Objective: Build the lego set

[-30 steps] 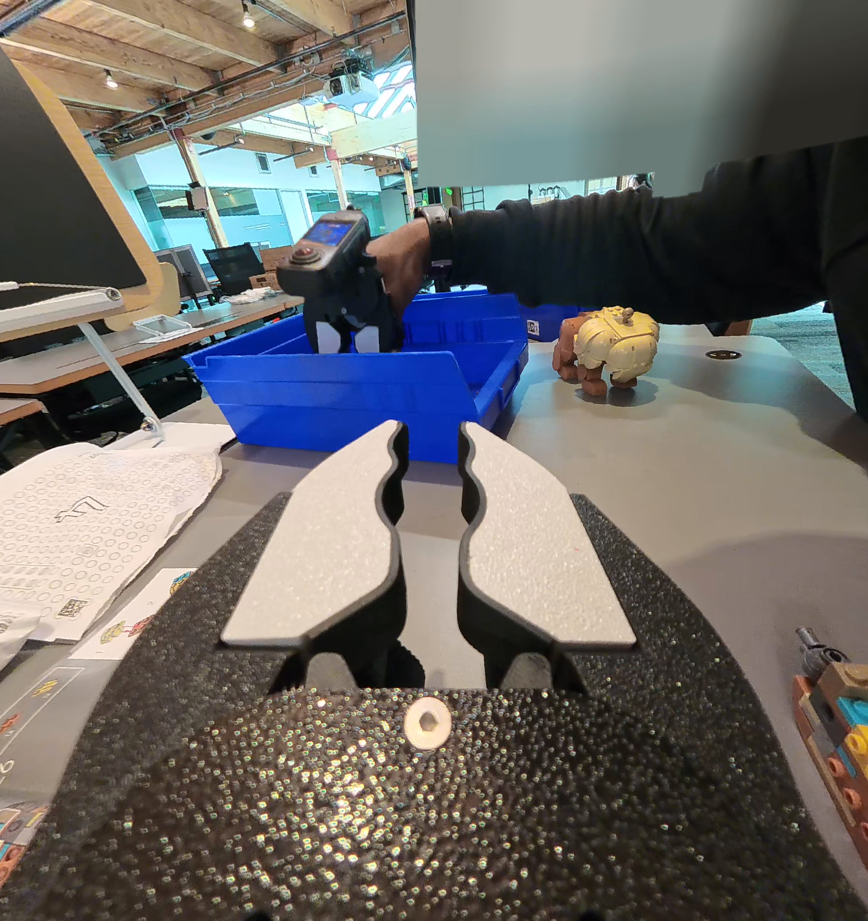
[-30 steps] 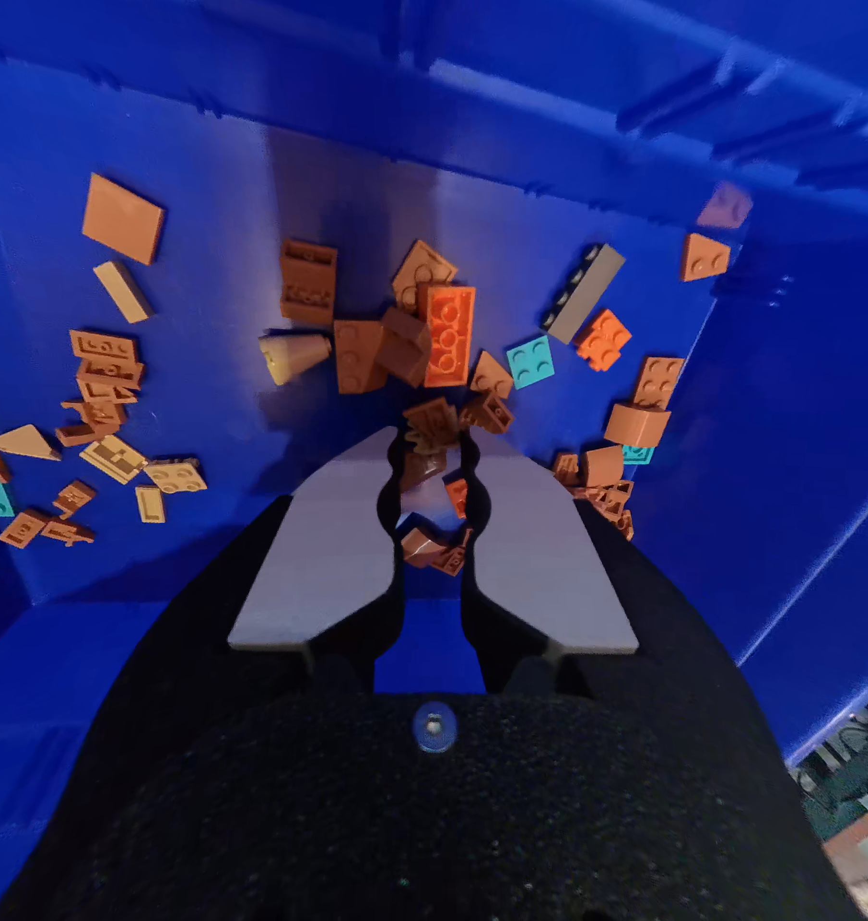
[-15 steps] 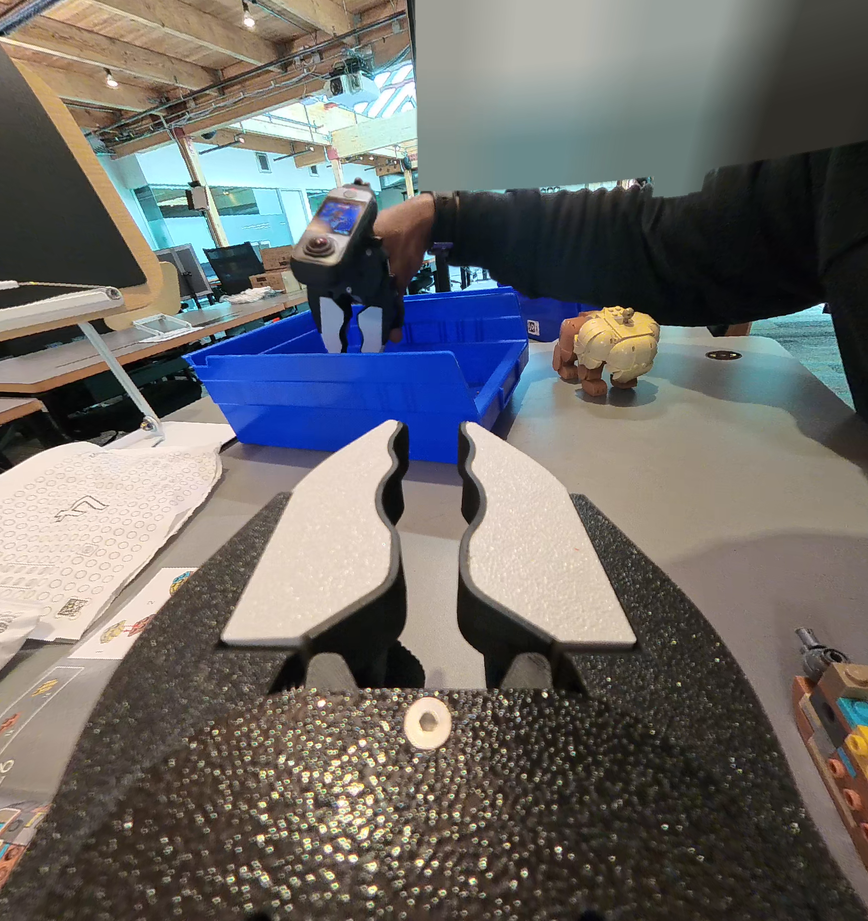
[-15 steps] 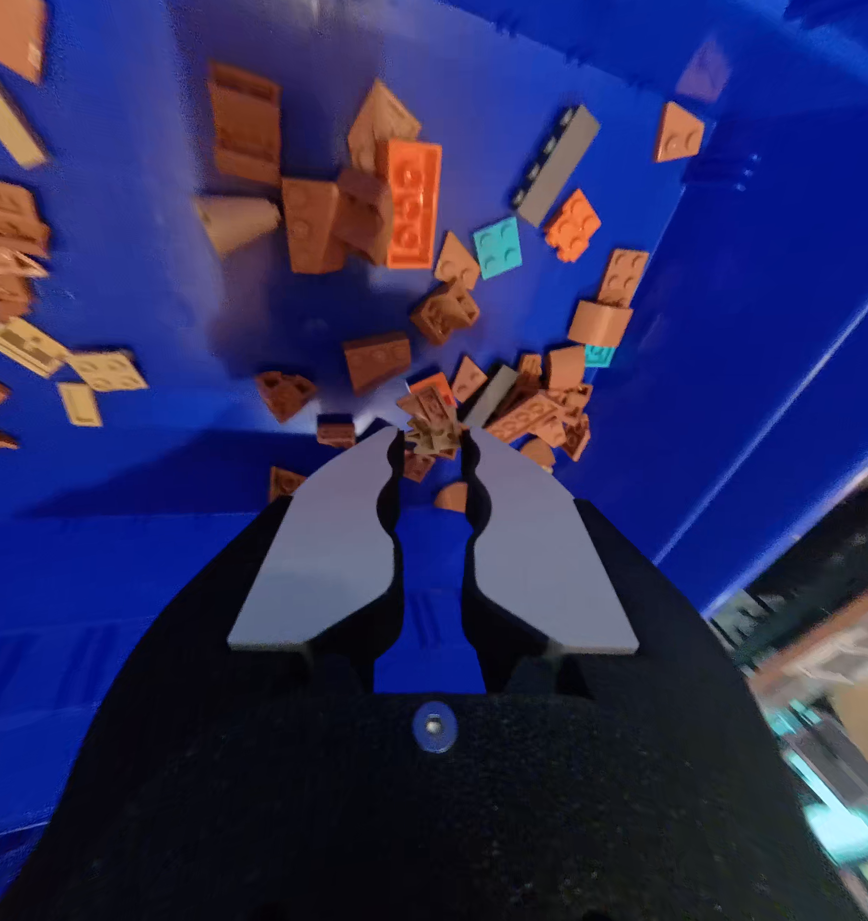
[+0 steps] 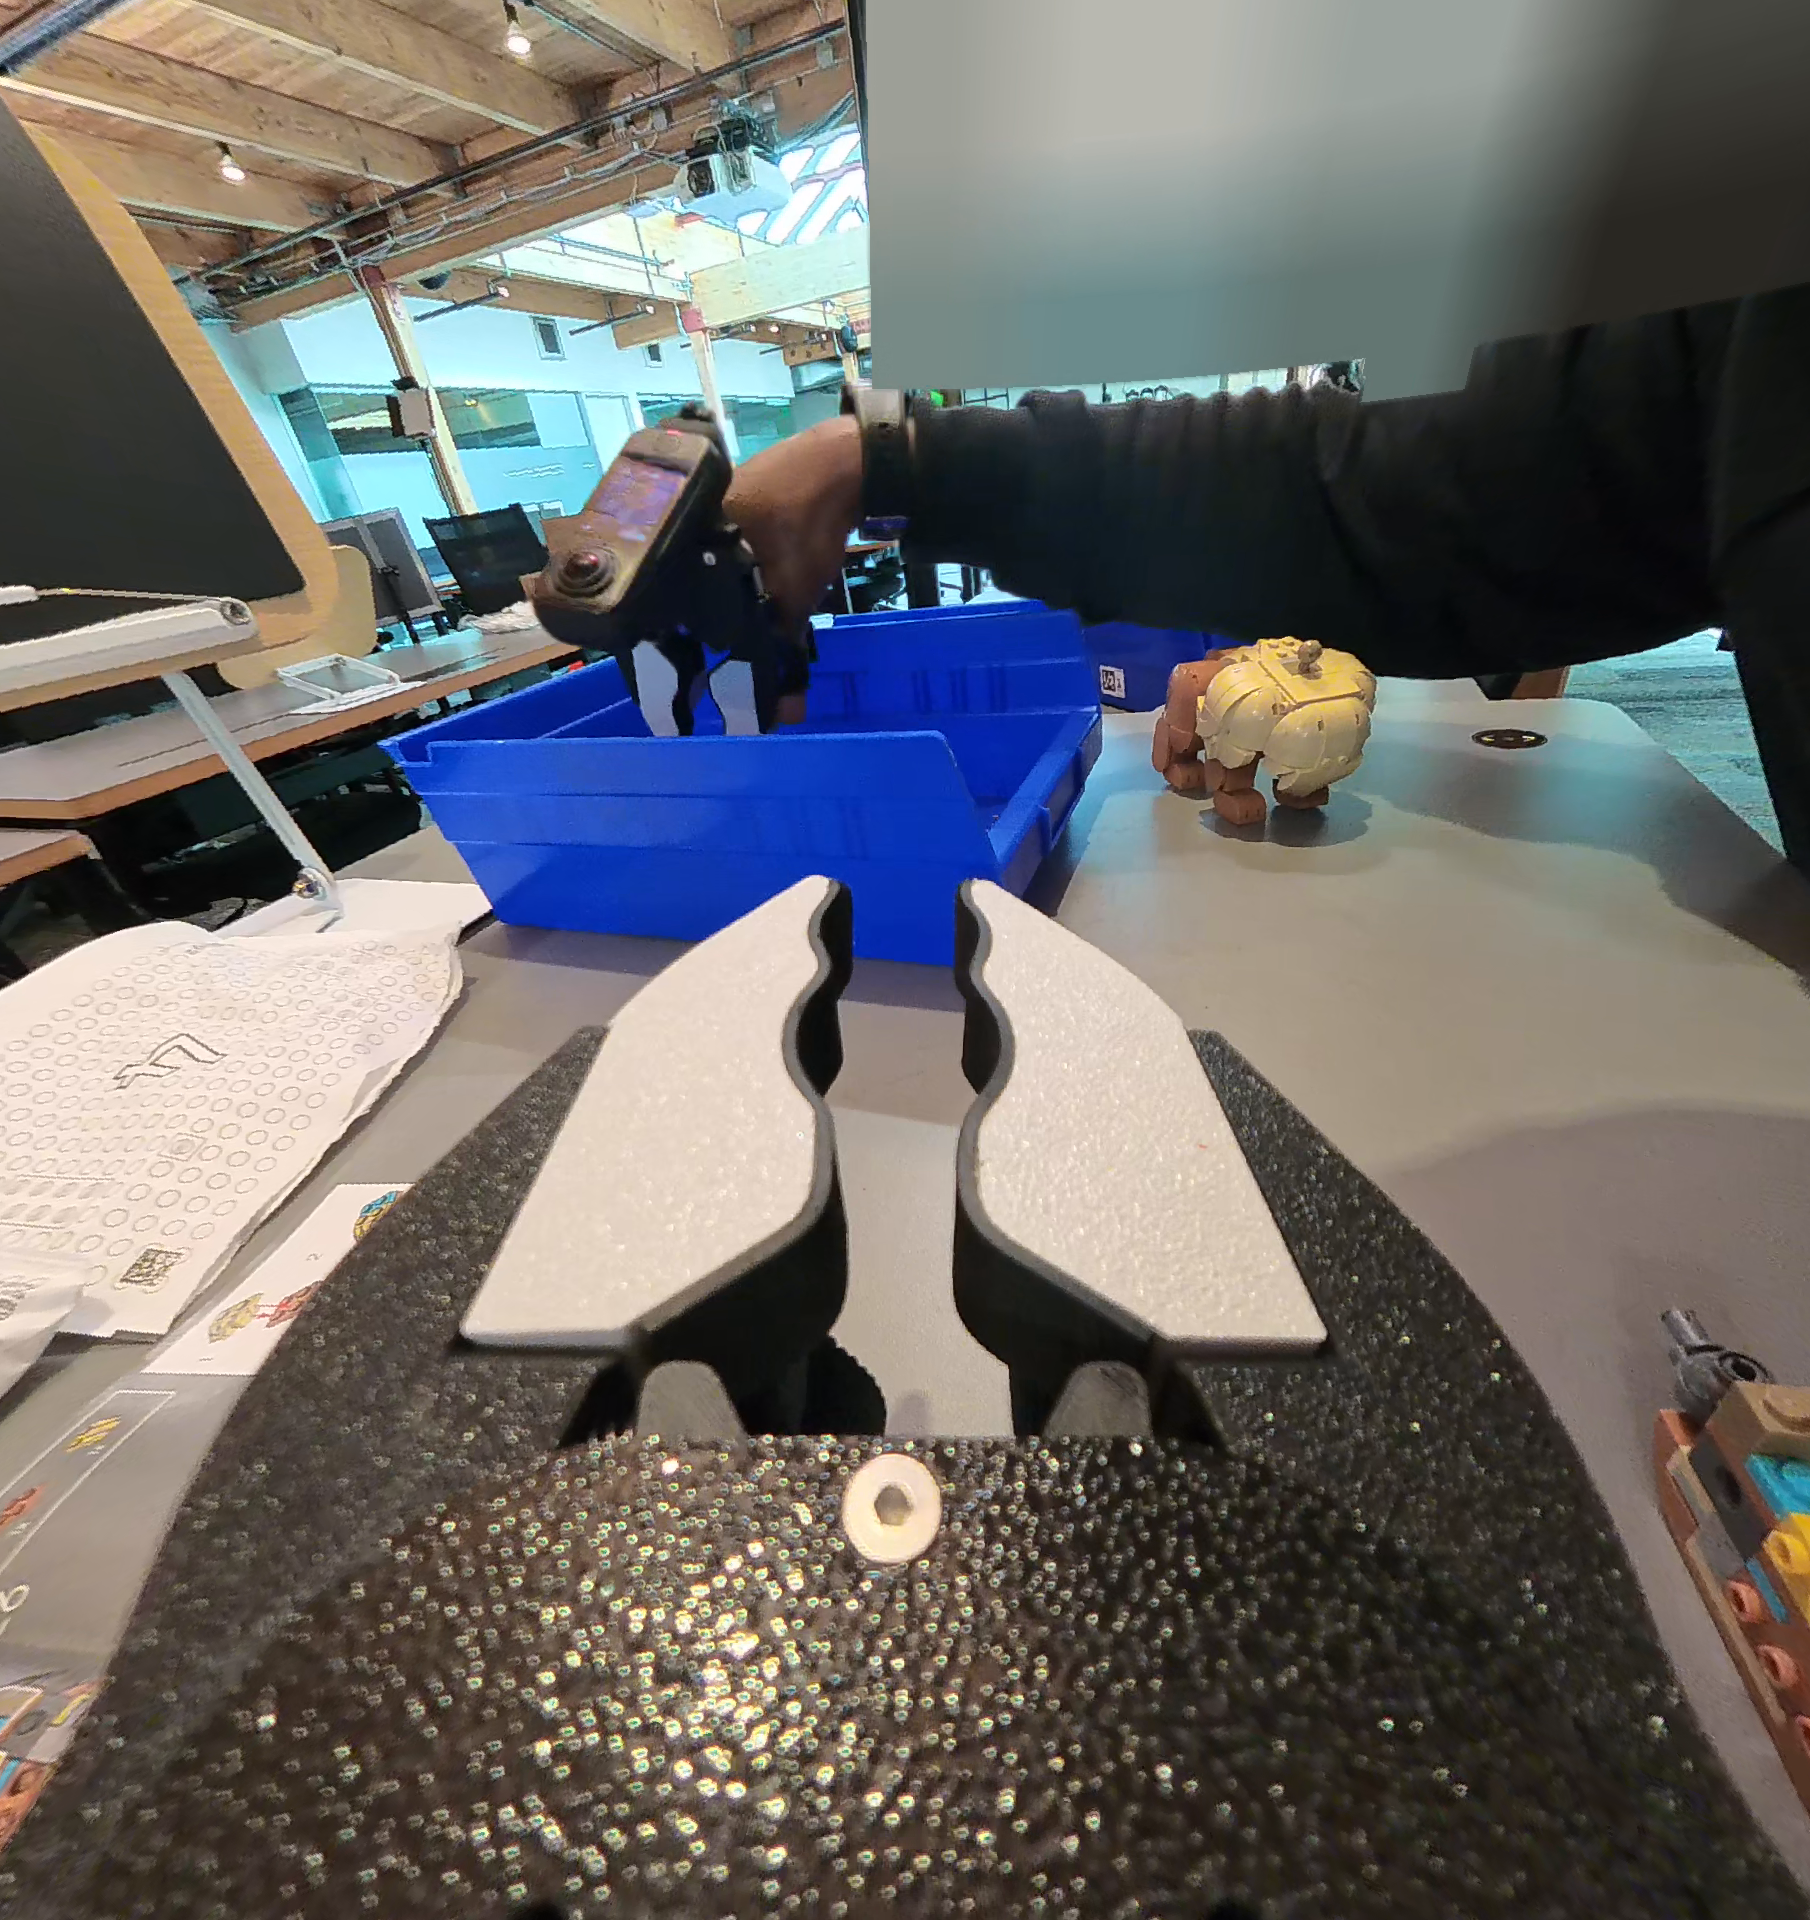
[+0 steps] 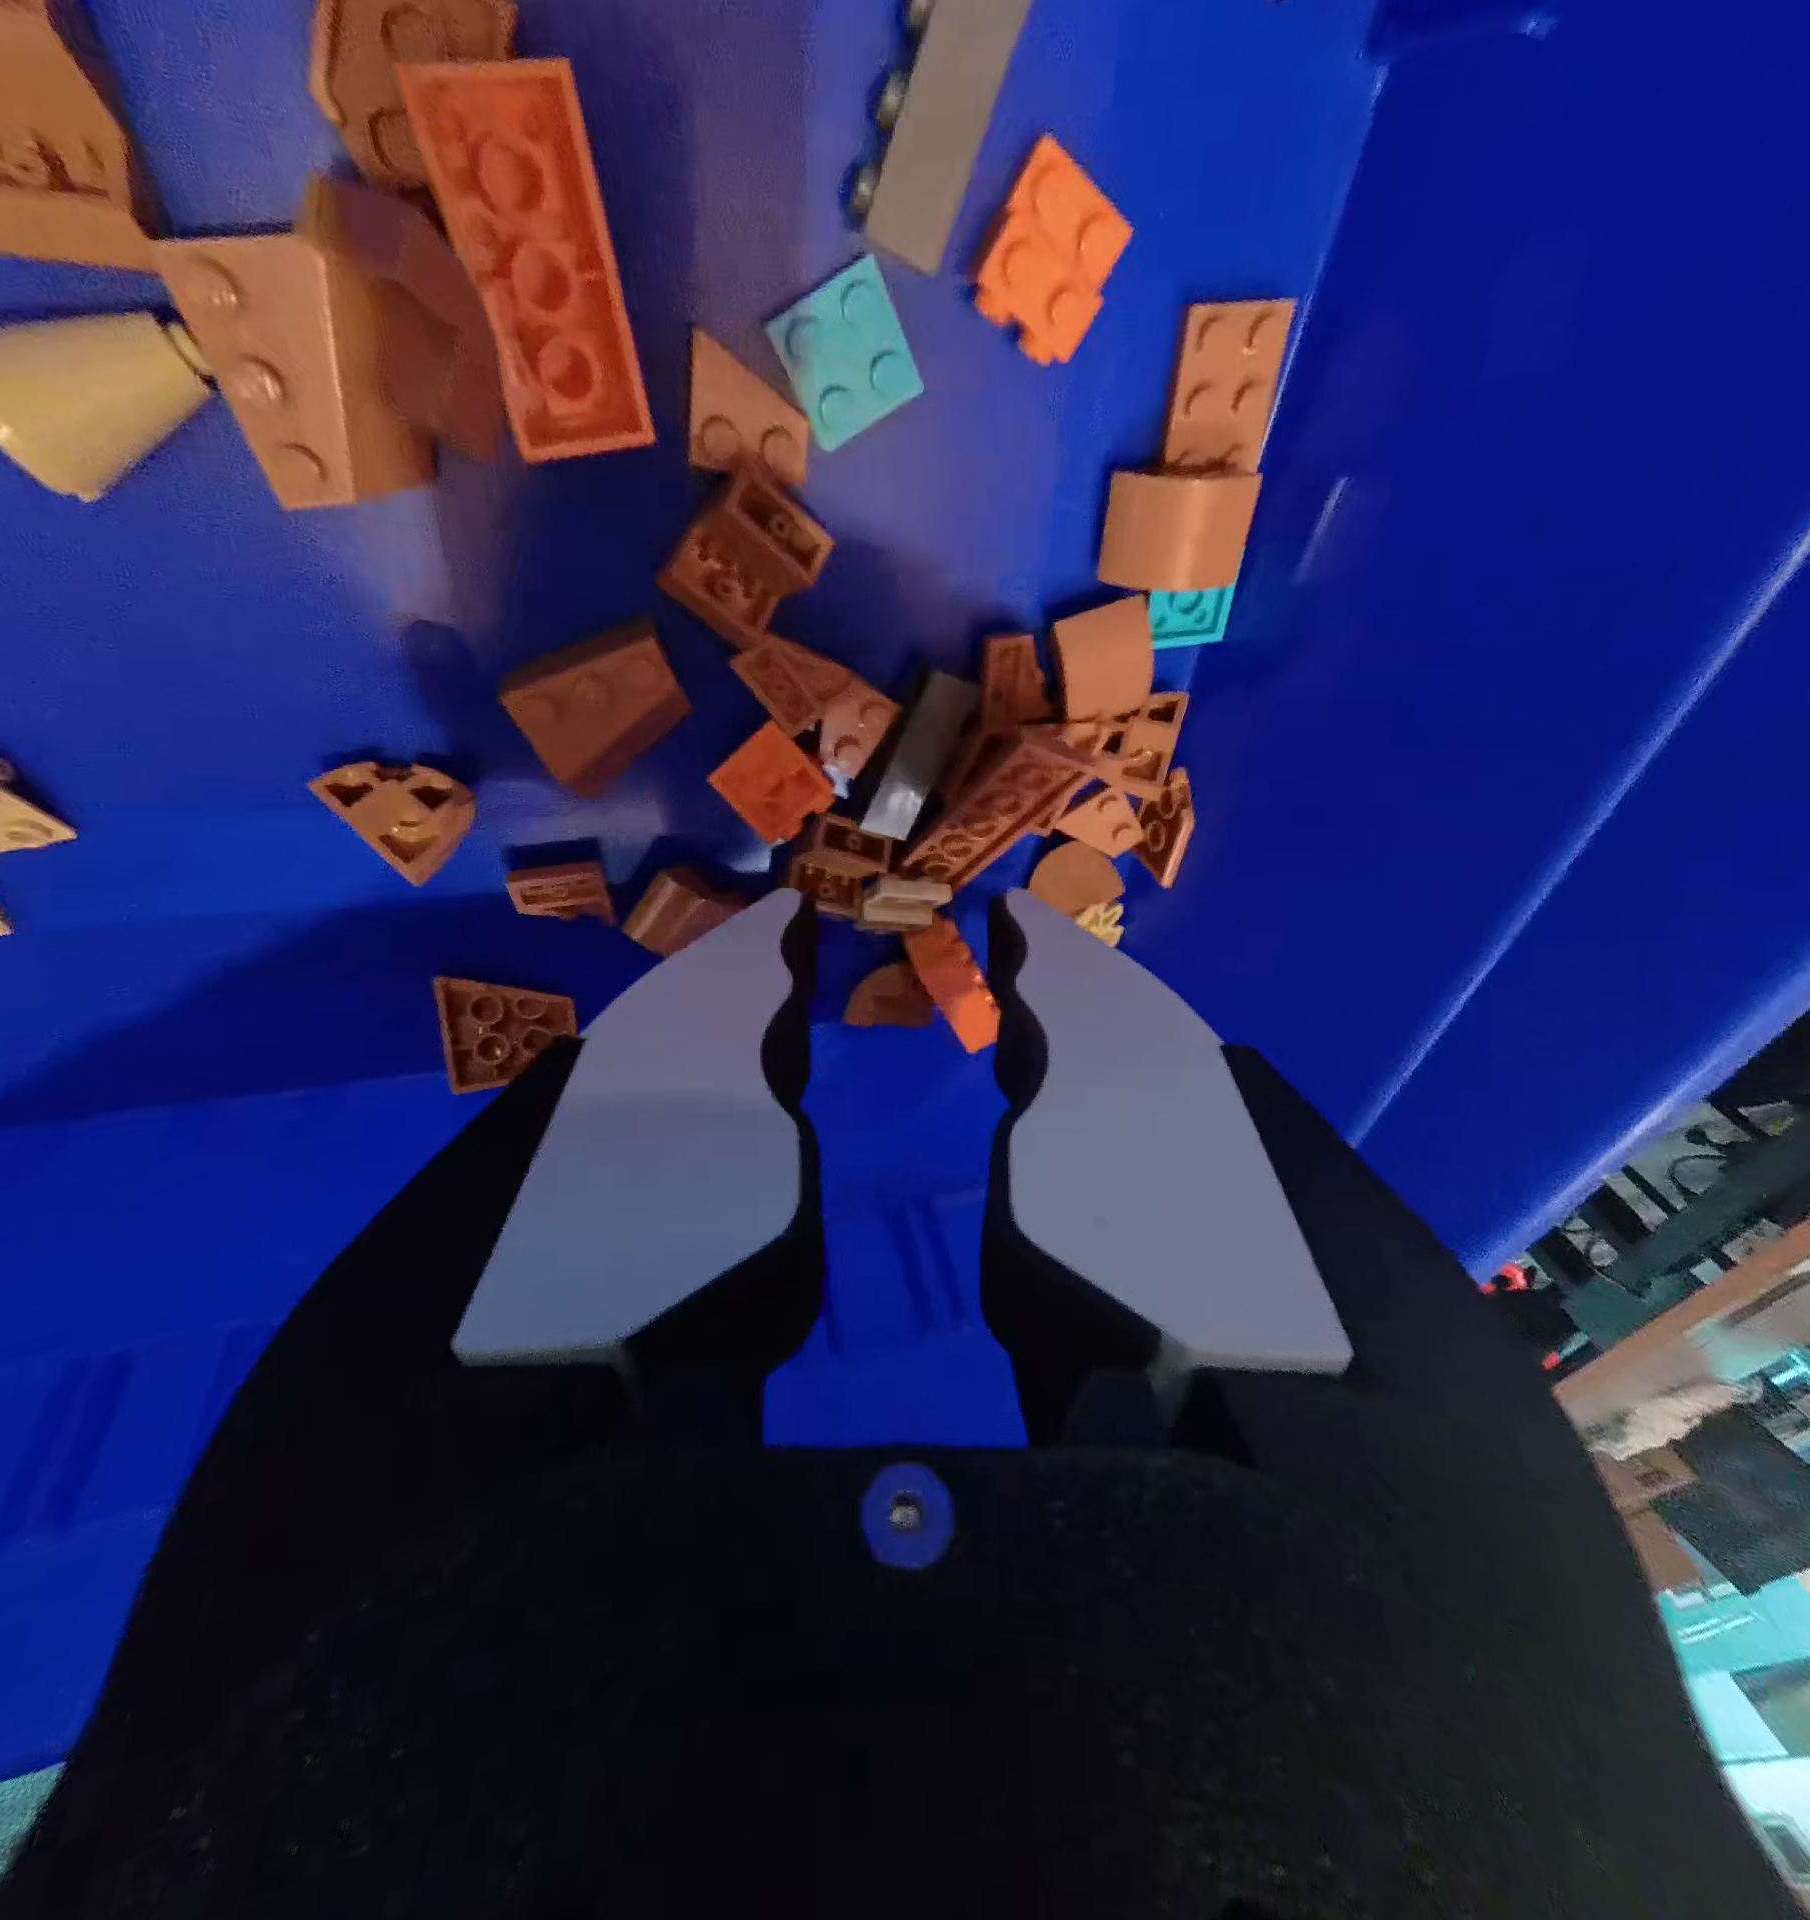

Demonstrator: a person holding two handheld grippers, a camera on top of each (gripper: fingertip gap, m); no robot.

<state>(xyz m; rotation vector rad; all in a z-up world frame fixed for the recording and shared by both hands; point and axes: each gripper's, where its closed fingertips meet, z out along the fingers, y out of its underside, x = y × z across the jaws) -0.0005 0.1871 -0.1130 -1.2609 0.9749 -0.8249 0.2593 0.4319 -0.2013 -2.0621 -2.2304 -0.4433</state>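
The right wrist view shows the right gripper (image 6: pixel 896 914) inside the blue bin (image 6: pixel 1503 520), jaws parted and empty just above a heap of brown bricks (image 6: pixel 942 790), probably to select one piece. The left wrist view alone shows the left gripper (image 5: pixel 899 914) idle over the grey worktop (image 5: pixel 1400 1039), jaws narrowly parted and empty, with the part-built lego model (image 5: pixel 1784 1538) beside it, the finished tan-and-brown figure (image 5: pixel 1270 722) and the instruction sheets (image 5: pixel 153 1091).
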